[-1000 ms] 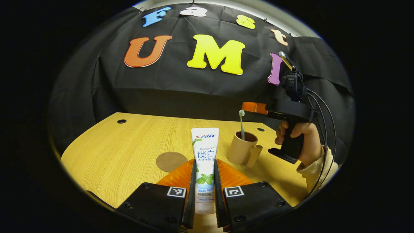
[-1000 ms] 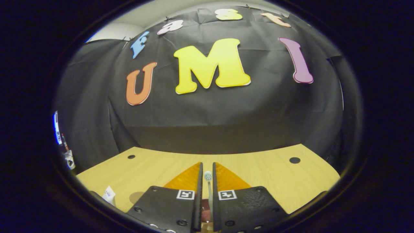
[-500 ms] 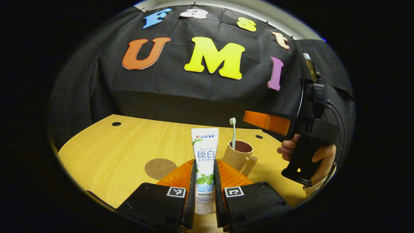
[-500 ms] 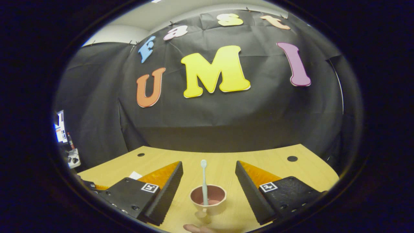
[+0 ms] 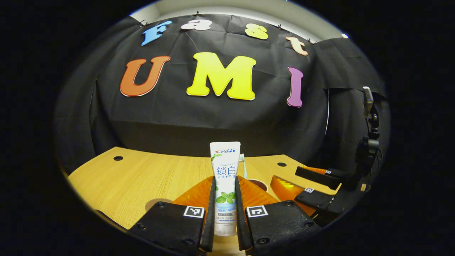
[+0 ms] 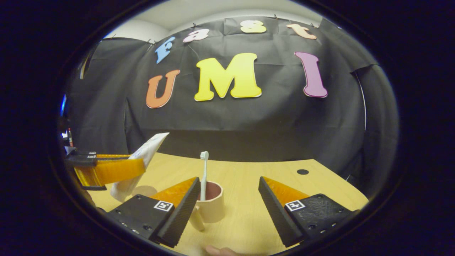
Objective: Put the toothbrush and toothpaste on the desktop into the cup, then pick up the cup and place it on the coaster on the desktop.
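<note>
My left gripper [image 5: 224,179] is shut on a white toothpaste tube [image 5: 225,160], held upright above the desk. Behind the tube peek the toothbrush head [image 5: 243,158] and the cup rim [image 5: 258,184]. In the right gripper view the beige cup [image 6: 213,206] stands on the desk with the toothbrush [image 6: 203,174] upright in it, handle side toward me. My right gripper [image 6: 229,181] is open, the cup just inside its left finger. The left gripper [image 6: 138,166] carries the toothpaste [image 6: 149,149] left of the cup. The round brown coaster [image 5: 153,203] lies low left.
The wooden desk [image 6: 249,220] has small round holes [image 6: 302,171] near its back edge. The right gripper [image 5: 296,181] sits close to the right of my left one, jaws apart. A fingertip [image 6: 217,251] shows at the bottom edge.
The right gripper has let go of the toothbrush, opened and drawn back and down from the cup. The left gripper has carried the toothpaste closer to the cup.
</note>
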`<state>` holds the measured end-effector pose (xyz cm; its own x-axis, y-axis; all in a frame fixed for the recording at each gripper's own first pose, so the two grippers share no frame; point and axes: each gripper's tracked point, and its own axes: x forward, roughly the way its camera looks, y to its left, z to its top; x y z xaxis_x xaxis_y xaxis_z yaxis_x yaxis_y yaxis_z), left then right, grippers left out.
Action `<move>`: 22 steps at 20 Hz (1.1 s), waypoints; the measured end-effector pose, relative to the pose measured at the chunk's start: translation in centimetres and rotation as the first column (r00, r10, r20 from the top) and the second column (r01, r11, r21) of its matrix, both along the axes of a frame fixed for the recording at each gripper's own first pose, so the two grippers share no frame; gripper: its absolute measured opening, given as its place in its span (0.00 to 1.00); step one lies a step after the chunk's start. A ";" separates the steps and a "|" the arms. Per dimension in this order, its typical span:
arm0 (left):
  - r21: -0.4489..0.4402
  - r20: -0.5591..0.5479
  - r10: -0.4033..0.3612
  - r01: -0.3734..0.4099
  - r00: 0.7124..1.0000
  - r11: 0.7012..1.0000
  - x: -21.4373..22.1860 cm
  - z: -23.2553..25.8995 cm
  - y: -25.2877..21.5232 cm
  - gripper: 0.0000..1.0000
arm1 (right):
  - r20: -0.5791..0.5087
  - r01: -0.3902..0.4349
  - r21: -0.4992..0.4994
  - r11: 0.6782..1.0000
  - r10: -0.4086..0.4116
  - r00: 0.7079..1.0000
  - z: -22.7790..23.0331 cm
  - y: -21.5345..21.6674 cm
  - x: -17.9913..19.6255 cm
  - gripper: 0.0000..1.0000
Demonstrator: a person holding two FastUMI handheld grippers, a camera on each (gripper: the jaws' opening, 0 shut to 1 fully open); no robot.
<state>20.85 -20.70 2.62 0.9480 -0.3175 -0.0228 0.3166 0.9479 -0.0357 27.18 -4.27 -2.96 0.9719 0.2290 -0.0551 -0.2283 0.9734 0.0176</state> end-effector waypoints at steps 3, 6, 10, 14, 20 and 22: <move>-0.001 0.042 -0.038 0.038 0.998 0.999 1.5 1.9 -2.5 0.29 | 0.036 0.023 -0.006 1.000 -0.022 0.999 -0.2 -0.9 -0.6 0.97; 0.006 0.071 -0.051 0.051 0.996 0.999 3.1 2.5 -4.2 0.29 | 0.034 0.050 -0.008 0.999 -0.050 0.998 -0.6 -2.0 -0.8 0.97; 0.012 0.046 -0.089 0.089 0.995 0.996 5.0 1.3 -5.9 0.29 | 0.026 0.073 0.056 0.996 -0.075 0.997 -0.1 -2.9 -0.6 0.97; 0.014 0.018 -0.072 0.072 0.997 0.997 6.1 0.2 -5.7 0.31 | 0.010 0.092 0.070 0.993 -0.093 0.996 -0.1 -3.3 -0.3 0.97; 0.025 0.015 -0.062 0.062 0.998 0.998 6.3 0.0 -5.5 0.36 | 0.005 0.090 0.069 0.994 -0.090 0.996 -0.1 -3.3 -0.3 0.97; 0.025 0.032 -0.067 0.066 0.997 0.998 6.4 0.5 -5.6 0.37 | 0.011 0.084 0.071 0.994 -0.085 0.996 0.0 -3.2 -0.4 0.97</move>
<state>27.28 -26.35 3.11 0.9253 -0.3793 -0.0008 0.3793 0.9253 -0.0016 26.74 -7.46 -2.96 0.9885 0.1489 -0.0276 -0.1462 0.9857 0.0839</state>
